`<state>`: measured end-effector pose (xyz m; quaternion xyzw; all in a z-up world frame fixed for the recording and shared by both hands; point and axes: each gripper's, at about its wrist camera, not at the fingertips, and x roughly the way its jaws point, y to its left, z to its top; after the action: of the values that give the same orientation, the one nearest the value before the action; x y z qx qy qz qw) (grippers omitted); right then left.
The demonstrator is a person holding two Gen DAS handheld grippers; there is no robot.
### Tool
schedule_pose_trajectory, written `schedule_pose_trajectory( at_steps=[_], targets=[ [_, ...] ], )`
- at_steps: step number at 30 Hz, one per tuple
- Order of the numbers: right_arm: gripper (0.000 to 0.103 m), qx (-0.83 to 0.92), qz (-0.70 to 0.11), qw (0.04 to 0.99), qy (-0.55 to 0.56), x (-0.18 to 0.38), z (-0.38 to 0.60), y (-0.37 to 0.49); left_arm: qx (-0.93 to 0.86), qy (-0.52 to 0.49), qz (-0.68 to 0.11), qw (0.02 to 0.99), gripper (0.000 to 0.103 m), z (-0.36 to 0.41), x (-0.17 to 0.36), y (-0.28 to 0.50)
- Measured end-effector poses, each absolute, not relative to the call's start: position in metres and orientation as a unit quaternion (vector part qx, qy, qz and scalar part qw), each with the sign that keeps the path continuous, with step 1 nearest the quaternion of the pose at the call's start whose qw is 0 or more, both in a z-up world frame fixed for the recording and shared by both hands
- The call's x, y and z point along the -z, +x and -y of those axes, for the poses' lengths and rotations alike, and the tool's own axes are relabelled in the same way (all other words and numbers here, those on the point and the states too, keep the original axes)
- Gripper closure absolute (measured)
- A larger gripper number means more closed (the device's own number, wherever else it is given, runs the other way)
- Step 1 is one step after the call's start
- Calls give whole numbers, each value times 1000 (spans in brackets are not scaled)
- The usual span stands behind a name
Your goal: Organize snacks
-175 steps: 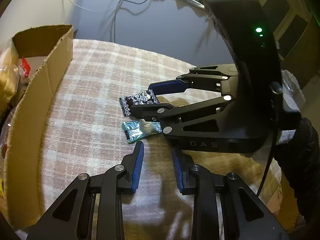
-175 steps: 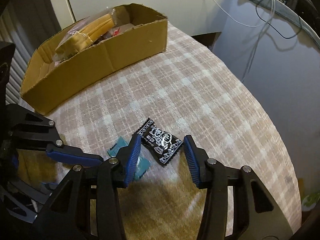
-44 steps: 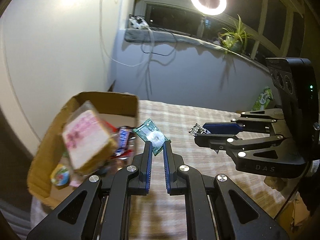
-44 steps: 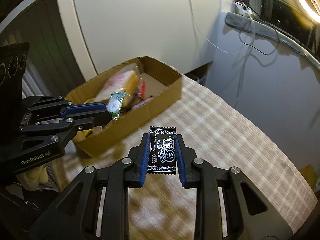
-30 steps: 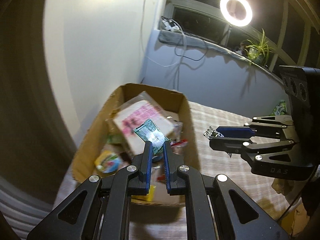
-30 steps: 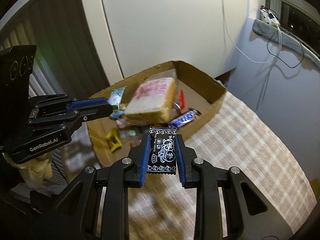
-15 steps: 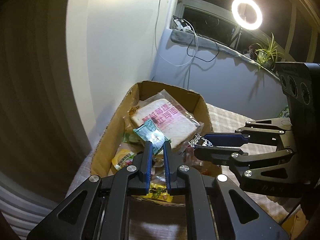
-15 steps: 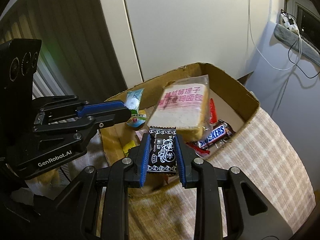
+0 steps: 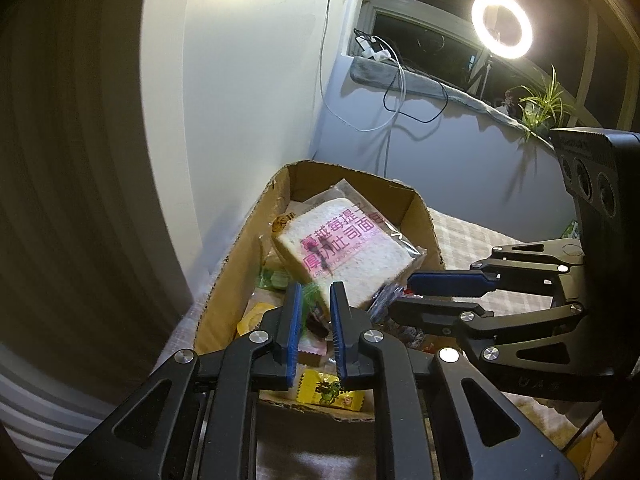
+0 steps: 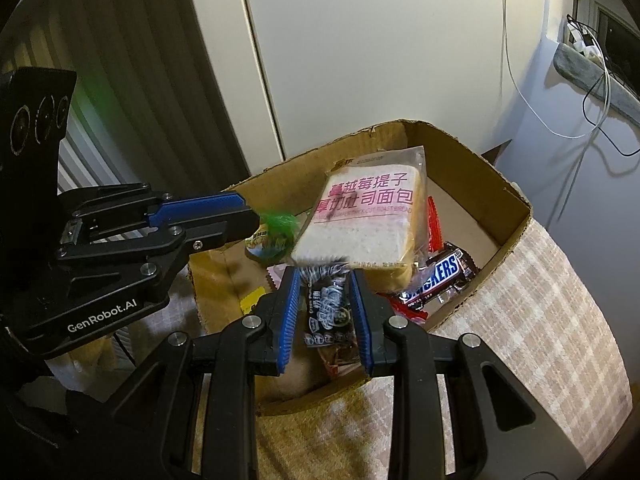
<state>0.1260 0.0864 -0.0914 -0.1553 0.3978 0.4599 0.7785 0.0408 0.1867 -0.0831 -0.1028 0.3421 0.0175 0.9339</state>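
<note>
Now both grippers hover over the box. Left gripper spread, green candy blurred at its tips; right gripper spread, black sachet loose between. Both wrappers look light, crinkly, slippery; best pinched mid-body.

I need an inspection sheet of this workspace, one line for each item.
Surface: plaid tablecloth, the cardboard box stands on it.
Job's things: packed toast bread, Snickers bar and yellow packet in the box; black candy packet between the right gripper's fingers; green candy packet, blurred, at the left gripper's tips.
Clutter: nothing seen.
Grippers: left gripper and right gripper both open over the box.
Cables: white and black cables hang from the window sill.
Surroundings: ring light, plant.
</note>
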Motion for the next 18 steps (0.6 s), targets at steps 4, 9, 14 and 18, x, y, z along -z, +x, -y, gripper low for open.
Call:
schedule_pose_trajectory(
  at_steps=[4,9,14,18],
  targets=[
    [55,-459,-394,781,-158,91,-86,126,-20,-102,-342,934,89,-188,83,40],
    [34,-453,-384,788,-161,89,-82,123,-24,-99,-340,935,66,-188,82,40],
    [33,-445,-384,792,-163,89,-75,122,-28,-97,-338,936,59,-189,80,40],
    [25,-436,-384,799,-155,87,-64,122,-32,-97,-333,937,51,-188,78,37]
  ],
)
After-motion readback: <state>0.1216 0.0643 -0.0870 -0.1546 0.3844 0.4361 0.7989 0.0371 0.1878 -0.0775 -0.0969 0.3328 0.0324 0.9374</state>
